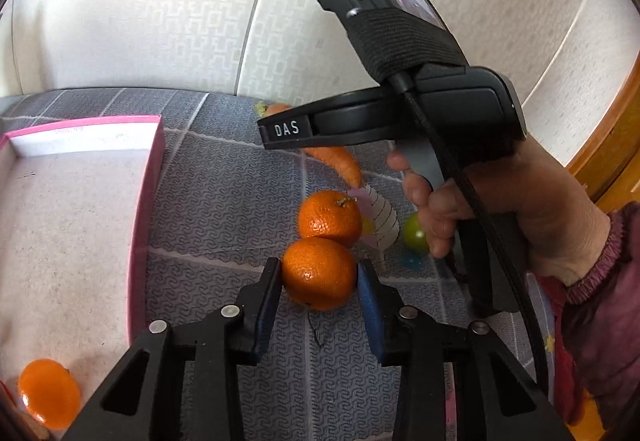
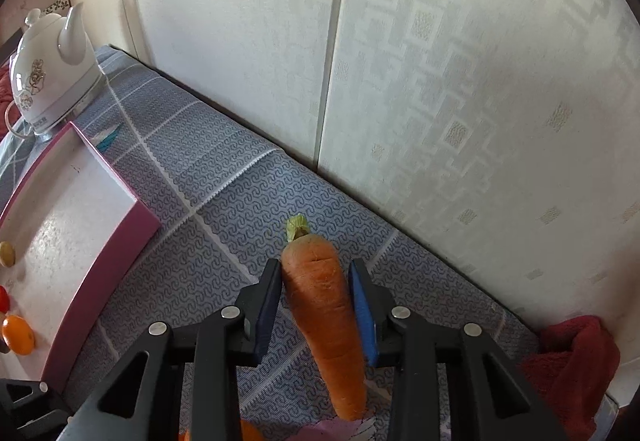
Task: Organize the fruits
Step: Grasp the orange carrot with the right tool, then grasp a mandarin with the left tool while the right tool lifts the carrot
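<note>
In the left wrist view my left gripper is shut on an orange tangerine just above the patterned cloth. A second tangerine lies right behind it. A green fruit lies to the right, partly hidden by the hand. A pink-rimmed tray at the left holds one tangerine. The right gripper's body hangs over the carrot. In the right wrist view my right gripper is shut on the carrot, leafy end pointing away.
A white teapot stands at the far left behind the tray, which holds small fruits. A red cloth lies at the right by the wall. A patterned wall backs the table closely.
</note>
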{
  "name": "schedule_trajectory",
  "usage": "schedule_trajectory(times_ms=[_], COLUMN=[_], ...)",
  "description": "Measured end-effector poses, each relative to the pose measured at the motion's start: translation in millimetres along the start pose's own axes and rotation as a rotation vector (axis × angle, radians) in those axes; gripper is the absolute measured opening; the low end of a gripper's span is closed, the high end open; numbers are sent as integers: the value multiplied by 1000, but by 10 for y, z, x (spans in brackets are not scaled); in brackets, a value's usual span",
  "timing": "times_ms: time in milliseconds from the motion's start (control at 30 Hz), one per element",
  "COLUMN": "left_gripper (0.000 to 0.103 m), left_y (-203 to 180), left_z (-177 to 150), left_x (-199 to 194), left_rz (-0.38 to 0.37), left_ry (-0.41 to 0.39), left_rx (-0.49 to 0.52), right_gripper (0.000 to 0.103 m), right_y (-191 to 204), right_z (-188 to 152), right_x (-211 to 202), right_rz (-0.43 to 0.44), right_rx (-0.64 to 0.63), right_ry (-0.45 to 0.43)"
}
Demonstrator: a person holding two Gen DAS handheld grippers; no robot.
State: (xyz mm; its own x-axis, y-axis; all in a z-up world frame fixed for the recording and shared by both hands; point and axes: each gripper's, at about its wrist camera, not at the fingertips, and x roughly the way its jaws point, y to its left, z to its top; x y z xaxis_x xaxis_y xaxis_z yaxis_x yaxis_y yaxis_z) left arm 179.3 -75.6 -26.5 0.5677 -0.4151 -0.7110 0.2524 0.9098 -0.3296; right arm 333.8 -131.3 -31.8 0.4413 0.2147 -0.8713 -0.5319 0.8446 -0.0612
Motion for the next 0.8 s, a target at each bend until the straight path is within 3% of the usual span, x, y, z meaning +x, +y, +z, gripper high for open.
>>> schedule_trajectory(times_ms=[200, 433, 800], left_gripper=[37, 37, 37], left_y=[92, 106, -42], left_z=[11, -70, -183], left_x=[-77, -308, -597], left_rz=[21, 73, 80], left_ry=[-30, -84, -136], left_rx=[-17, 5, 25], right_gripper=[33, 32, 31], right_y=[-51, -98, -123], right_z=[-63, -213, -584], right_x=[-78, -439, -1133], right_rz=[15, 22, 6], right_rx=[66, 184, 348], right_ry=[-17, -57, -141])
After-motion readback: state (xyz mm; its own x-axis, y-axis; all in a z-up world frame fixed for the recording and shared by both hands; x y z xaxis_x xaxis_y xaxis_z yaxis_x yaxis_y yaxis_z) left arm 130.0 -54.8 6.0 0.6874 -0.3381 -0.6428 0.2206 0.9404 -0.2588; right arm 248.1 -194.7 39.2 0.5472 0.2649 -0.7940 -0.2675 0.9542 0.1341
